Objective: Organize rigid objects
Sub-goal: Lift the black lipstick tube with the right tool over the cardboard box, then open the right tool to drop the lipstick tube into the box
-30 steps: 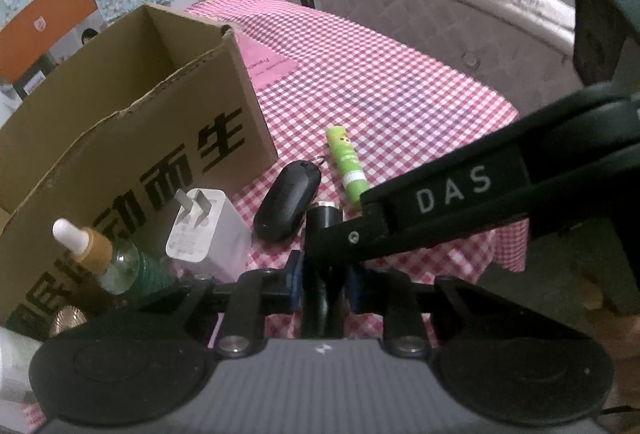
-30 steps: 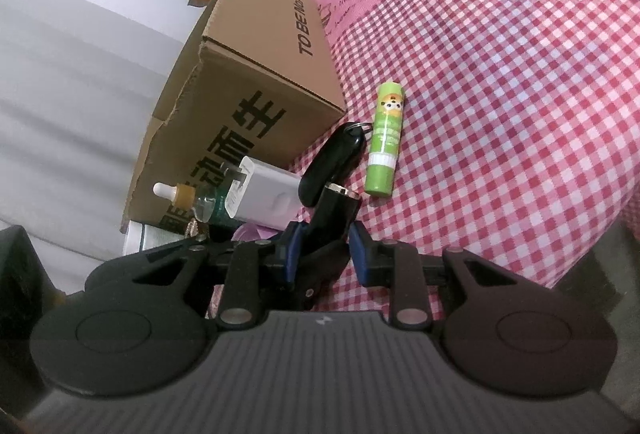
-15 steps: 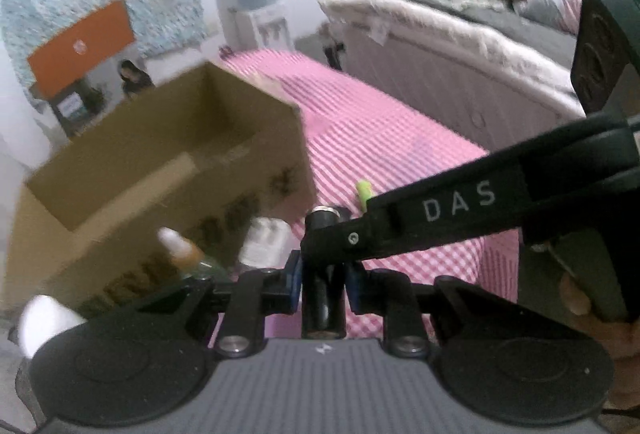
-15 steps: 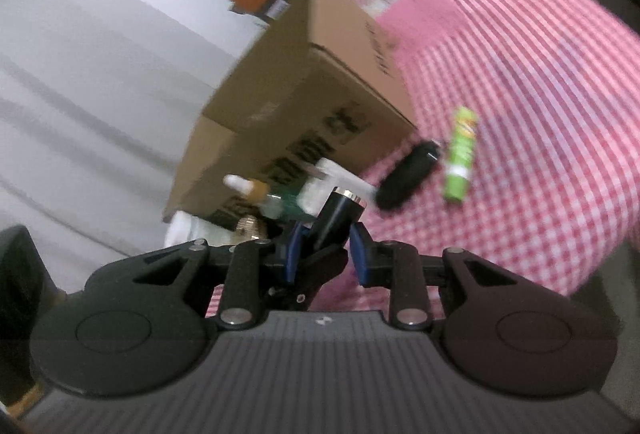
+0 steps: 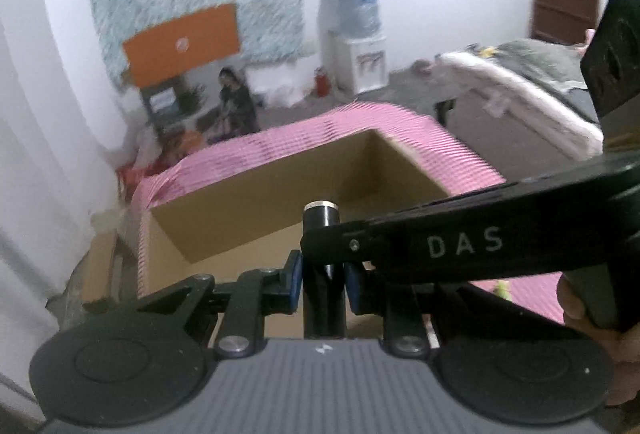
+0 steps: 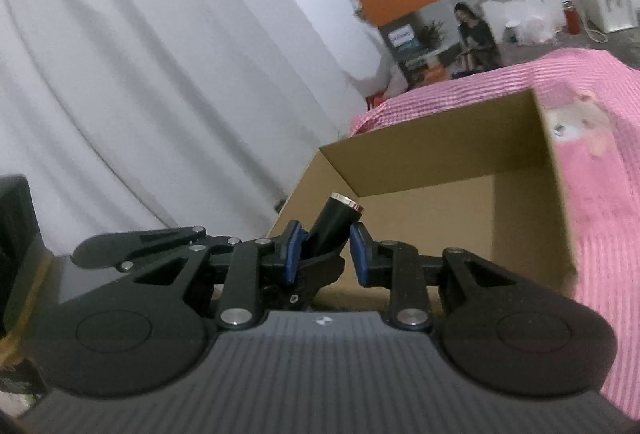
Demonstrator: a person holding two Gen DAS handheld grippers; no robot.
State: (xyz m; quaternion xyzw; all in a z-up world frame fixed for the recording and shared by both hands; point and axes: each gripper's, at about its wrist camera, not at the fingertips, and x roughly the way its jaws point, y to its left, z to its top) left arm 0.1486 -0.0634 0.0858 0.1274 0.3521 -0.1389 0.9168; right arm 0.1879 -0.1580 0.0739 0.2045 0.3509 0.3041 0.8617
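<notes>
I hold one black cylinder with a metal rim (image 5: 322, 218) in both grippers at once. My left gripper (image 5: 322, 280) has its blue pads pressed against the body of the cylinder, which stands upright between them in the left wrist view. My right gripper (image 6: 324, 250) is narrowed on the same cylinder (image 6: 338, 220); in the right wrist view the cylinder leans to the right between the pads, the left pad touching its side, while a small gap seems to remain at the right pad, so I judge this grip to be light. The right gripper's long black finger marked DAS (image 5: 464, 244) crosses the left wrist view from the right, and part of my hand (image 5: 580, 310) shows at its handle. The cardboard box (image 5: 280, 202) stands open on the pink checked cloth (image 5: 460, 150), directly beyond the cylinder in both views; the cylinder is raised in front of the box opening, not yet inside it. The part of the box interior (image 6: 432, 230) that I can see holds nothing. I judge the task to be at an early stage: one object is picked up and in transfer, none is visibly stored. A small green item (image 5: 500, 288) lies on the cloth below the right gripper's finger and is still to be collected. Other objects are not visible in these views.
</notes>
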